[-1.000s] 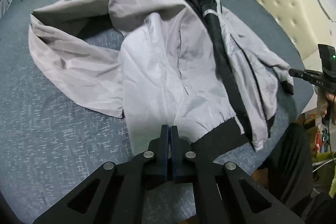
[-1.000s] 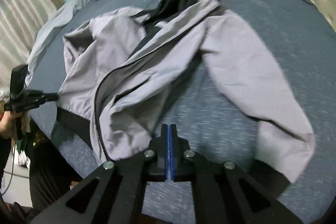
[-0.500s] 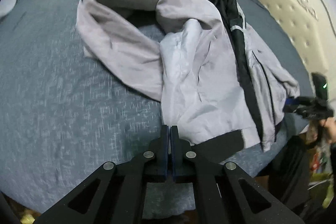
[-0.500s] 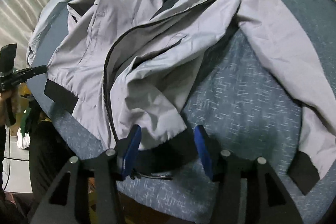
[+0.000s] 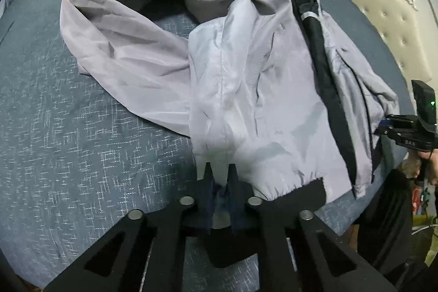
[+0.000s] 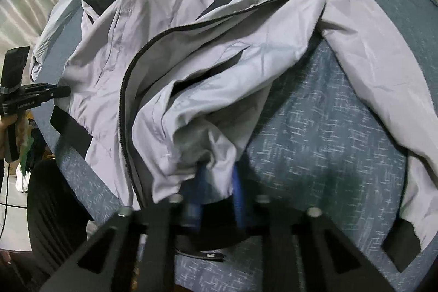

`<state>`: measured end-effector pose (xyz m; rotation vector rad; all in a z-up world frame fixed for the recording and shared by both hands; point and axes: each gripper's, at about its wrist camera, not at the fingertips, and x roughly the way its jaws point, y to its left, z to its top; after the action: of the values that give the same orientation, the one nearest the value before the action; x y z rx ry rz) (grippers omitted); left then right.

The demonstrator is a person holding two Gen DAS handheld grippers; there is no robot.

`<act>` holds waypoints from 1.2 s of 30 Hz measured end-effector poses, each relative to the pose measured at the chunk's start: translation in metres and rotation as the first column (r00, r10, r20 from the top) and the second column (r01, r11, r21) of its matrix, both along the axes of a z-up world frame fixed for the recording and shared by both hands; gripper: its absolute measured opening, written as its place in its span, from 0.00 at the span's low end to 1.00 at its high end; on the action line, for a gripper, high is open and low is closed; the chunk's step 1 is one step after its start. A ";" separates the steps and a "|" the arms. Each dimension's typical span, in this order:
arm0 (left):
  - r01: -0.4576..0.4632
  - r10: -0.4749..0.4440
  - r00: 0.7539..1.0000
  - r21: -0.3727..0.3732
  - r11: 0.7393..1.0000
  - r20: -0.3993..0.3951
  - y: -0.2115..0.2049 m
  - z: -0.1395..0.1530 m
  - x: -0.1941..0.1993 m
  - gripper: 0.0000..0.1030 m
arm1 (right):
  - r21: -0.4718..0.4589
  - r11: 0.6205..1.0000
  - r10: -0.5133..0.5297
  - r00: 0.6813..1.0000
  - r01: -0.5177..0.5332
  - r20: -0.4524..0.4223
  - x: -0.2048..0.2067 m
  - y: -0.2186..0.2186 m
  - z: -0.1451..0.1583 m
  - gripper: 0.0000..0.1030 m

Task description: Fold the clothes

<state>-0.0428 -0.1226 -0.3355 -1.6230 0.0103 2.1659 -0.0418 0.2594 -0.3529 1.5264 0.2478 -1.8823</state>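
Under the left wrist camera, the left gripper [image 5: 219, 177] has just closed on the hem of the grey jacket [image 5: 246, 89], which lies rumpled on the bed [image 5: 68, 141]. From the right wrist, the right gripper [image 6: 219, 179] has just been closing on the other hem corner (cloth bunched between its pads). Lift both evenly so the front panels stay aligned.

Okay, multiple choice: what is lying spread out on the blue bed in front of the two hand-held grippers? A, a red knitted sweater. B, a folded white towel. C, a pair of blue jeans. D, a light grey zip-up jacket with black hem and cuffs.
D: a light grey jacket with a dark zipper line, black hem band and black cuff lies open on the blue bed cover.
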 end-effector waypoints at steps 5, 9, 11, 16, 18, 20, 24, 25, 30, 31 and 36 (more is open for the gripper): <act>-0.014 0.014 1.000 0.020 1.000 -0.023 -0.012 0.020 0.010 0.04 | 0.000 1.000 -0.002 0.999 0.002 -0.055 0.001 0.021 0.023 0.07; -0.025 0.026 0.999 0.052 0.998 -0.021 -0.021 0.033 0.024 0.04 | 0.004 0.999 -0.045 0.995 0.045 -0.092 -0.003 0.051 0.051 0.07; -0.020 0.021 1.000 0.058 0.998 -0.016 -0.020 0.036 0.034 0.04 | 0.010 0.997 -0.072 0.992 0.073 -0.101 -0.004 0.068 0.063 0.06; -0.030 0.029 0.999 0.033 0.999 0.044 -0.019 0.014 0.045 0.04 | 0.101 0.981 -0.161 0.986 0.164 -0.034 -0.008 0.104 0.046 0.06; -0.043 0.042 0.996 0.015 0.999 0.077 -0.024 0.001 0.048 0.08 | 0.125 0.973 -0.199 0.980 0.196 0.016 -0.009 0.113 0.029 0.07; -0.051 0.050 0.996 0.016 0.999 0.074 -0.025 0.000 0.048 0.09 | 0.104 0.972 -0.216 0.974 0.209 0.060 -0.008 0.115 0.017 0.08; -0.055 0.055 0.998 0.016 0.998 0.019 -0.029 0.020 0.043 0.15 | 0.031 0.972 -0.236 0.971 0.235 0.026 -0.016 0.127 0.037 0.08; -0.058 0.058 0.998 0.018 0.998 0.002 -0.031 0.026 0.041 0.16 | 0.009 0.969 -0.245 0.969 0.245 0.009 -0.020 0.132 0.046 0.12; -0.112 0.117 0.990 0.065 0.992 -0.078 -0.044 0.055 0.020 0.27 | -0.042 0.910 -0.413 0.908 0.412 -0.063 -0.059 0.189 0.077 0.49; -0.120 0.127 0.988 0.075 0.990 -0.088 -0.046 0.057 0.015 0.27 | -0.035 0.890 -0.456 0.889 0.454 -0.054 -0.068 0.204 0.075 0.49; -0.171 0.183 0.976 0.108 0.979 -0.122 -0.049 0.056 -0.008 0.28 | 0.024 0.818 -0.574 0.819 0.574 -0.016 -0.089 0.249 0.047 0.52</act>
<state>-0.0505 -0.1719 -0.2793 -1.4752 -0.2044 2.3647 -0.1305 0.5082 -0.3060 1.7452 -0.2200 -2.3505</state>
